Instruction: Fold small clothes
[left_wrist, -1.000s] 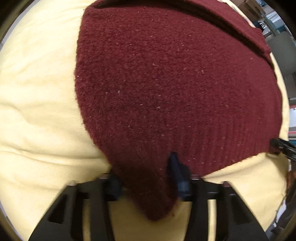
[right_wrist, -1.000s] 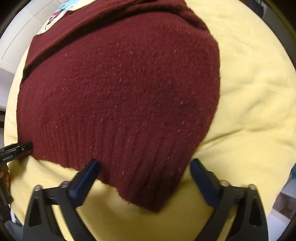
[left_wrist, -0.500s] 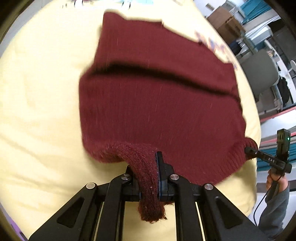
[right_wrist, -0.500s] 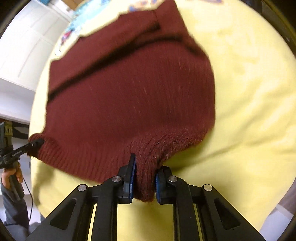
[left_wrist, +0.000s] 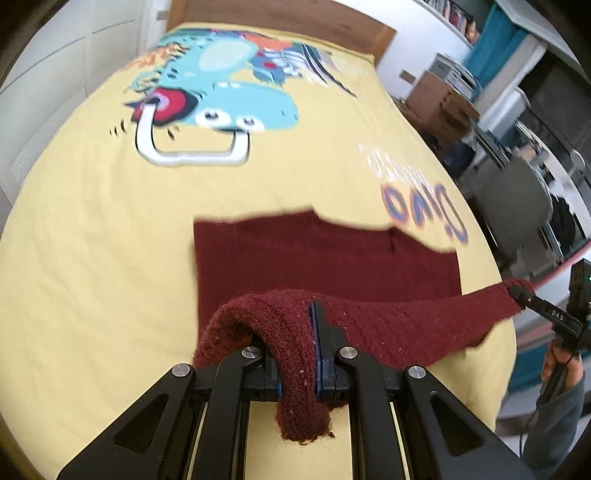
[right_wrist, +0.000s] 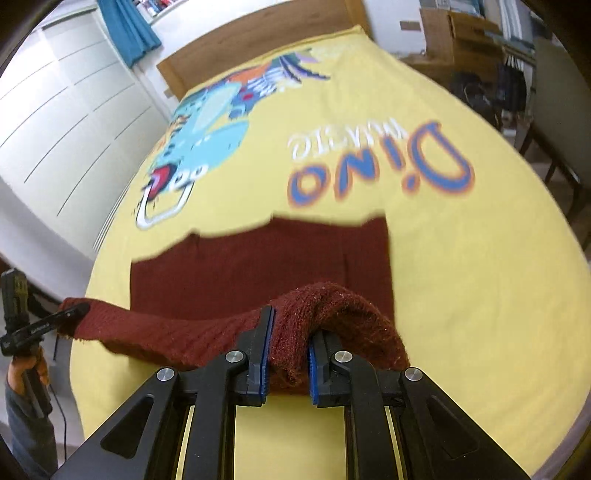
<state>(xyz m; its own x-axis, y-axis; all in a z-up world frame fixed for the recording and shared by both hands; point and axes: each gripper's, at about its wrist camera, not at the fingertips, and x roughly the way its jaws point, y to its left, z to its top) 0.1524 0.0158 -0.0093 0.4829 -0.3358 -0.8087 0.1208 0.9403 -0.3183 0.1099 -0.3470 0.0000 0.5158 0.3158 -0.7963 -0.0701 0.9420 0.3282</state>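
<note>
Across the yellow bedspread (left_wrist: 92, 258) the sweater (left_wrist: 325, 258) lies flat ahead, its near hem pinched at opposite corners by the left gripper (left_wrist: 297, 369) and right gripper (right_wrist: 286, 369).

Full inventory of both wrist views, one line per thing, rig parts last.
sweater: 1, dark red knit, far part flat on the bedspread, near hem lifted at both corners
bedspread: 1, yellow with a blue dinosaur print and "Dino" lettering, covers the bed
headboard: 1, brown wood, far end of the bed
wardrobe: 1, white panelled, along the bed's left side
curtain: 1, teal, behind the headboard
cardboard boxes: a few, brown, right of the bed
chair: 1, grey, right of the bed
left gripper: 1, black with blue-padded fingers, shut on the hem's left corner
right gripper: 1, same build, shut on the hem's right corner
</note>
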